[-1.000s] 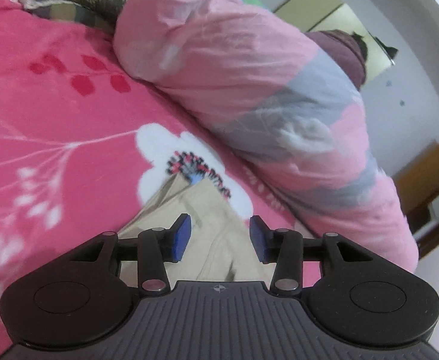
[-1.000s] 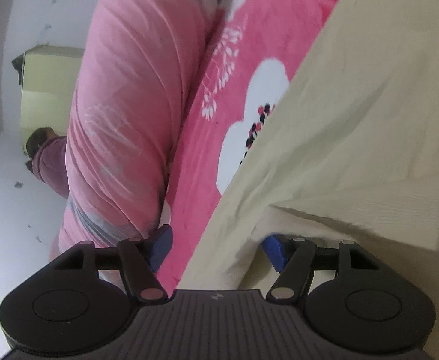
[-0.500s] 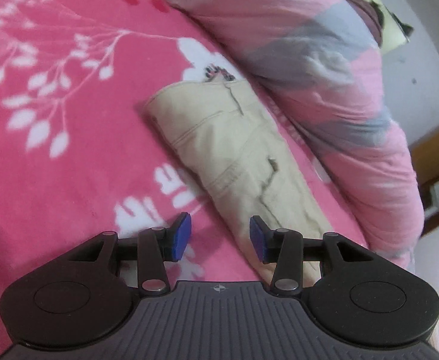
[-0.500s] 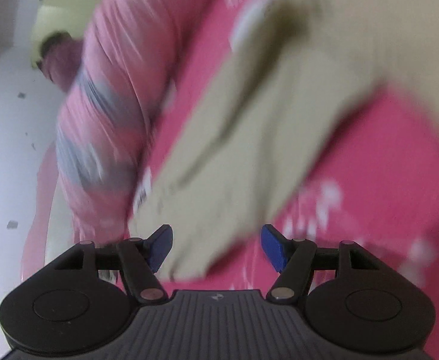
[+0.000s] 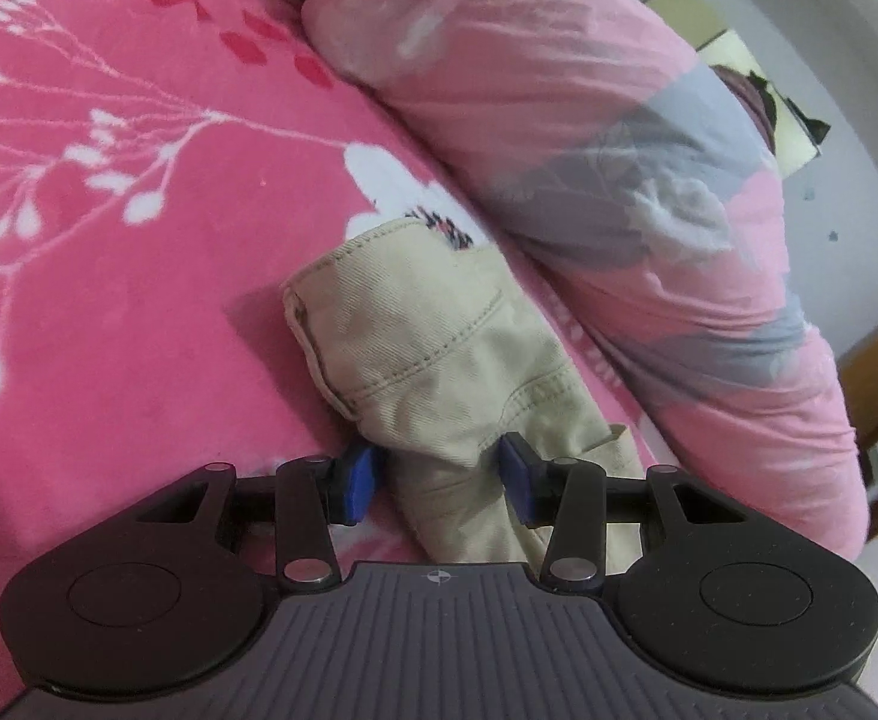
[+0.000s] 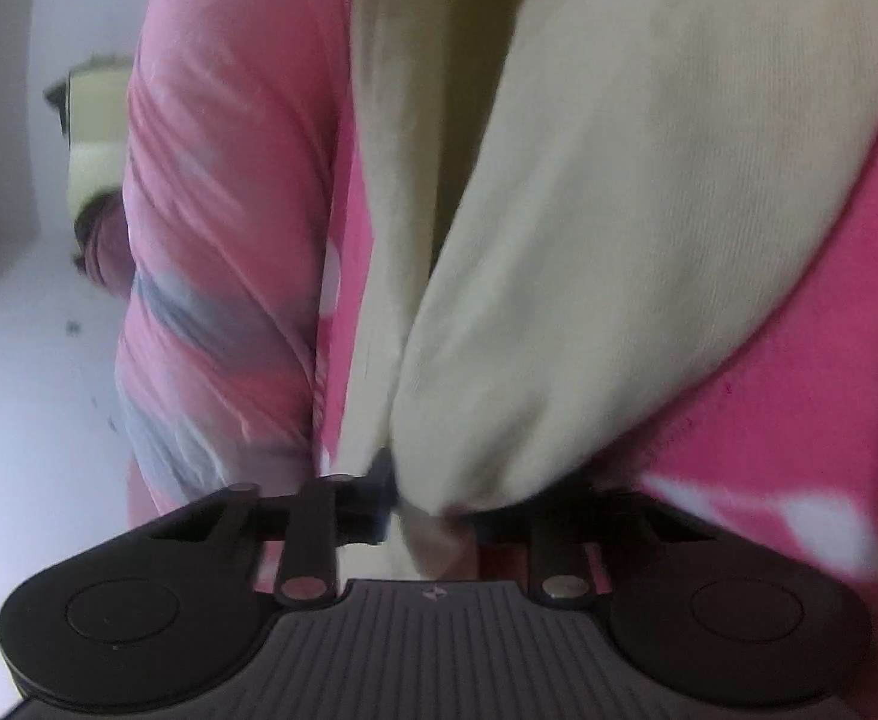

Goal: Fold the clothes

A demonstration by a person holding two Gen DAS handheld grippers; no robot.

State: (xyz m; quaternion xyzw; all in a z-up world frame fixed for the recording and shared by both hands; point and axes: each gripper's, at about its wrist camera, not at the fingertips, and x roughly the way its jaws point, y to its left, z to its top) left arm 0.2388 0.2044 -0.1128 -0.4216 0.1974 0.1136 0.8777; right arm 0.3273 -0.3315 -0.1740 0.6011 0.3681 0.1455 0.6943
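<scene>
Lying on the pink bedspread, the folded beige trousers run alongside the rolled quilt, which stretches just beside them on the far side. Their waistband end, with its stitched pocket seam, points away from the left gripper and touches a white flower printed on the bedspread. The left gripper's blue pads stand spread apart, one on each side of the trousers' near part; the cloth bulges between them, but the pads are not pressed together on it.

The right wrist view is blurred. There the trousers fill most of the frame, with the quilt to their left and the bedspread to their right. A bunched fold of beige cloth hangs down into the right gripper. Its fingers seem drawn in around that fold, but the far finger is hidden by the cloth, so I cannot tell whether they truly grip it.
</scene>
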